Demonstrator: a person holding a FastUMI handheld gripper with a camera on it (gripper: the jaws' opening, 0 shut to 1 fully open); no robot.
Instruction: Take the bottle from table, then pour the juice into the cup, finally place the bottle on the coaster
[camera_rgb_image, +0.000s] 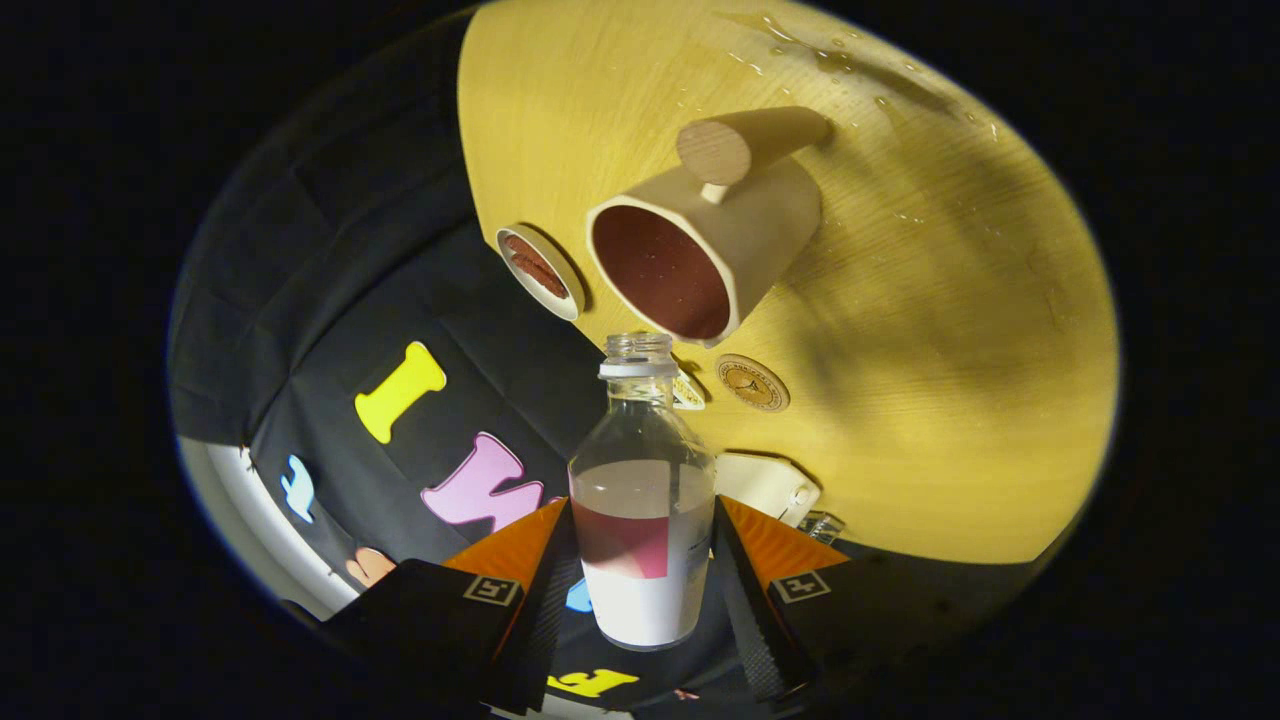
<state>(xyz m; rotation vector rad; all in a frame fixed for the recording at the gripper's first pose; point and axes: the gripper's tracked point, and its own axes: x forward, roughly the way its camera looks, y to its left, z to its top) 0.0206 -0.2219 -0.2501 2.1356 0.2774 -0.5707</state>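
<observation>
My gripper is shut on a clear, uncapped bottle with a white label; its lower part sits between my fingers. The whole view is rolled, so the table appears tipped sideways. Some clear liquid lies in the bottle's body. The bottle's open mouth points at a beige cup with a round wooden handle, just beyond it; the cup holds dark reddish juice. A small round coaster lies on the yellow wooden table beside the bottle's neck, near the cup's base.
A small white-rimmed dish with reddish-brown contents stands next to the cup at the table's edge. A white box-like object lies close to my right finger. Spilled droplets glisten on the far part of the table.
</observation>
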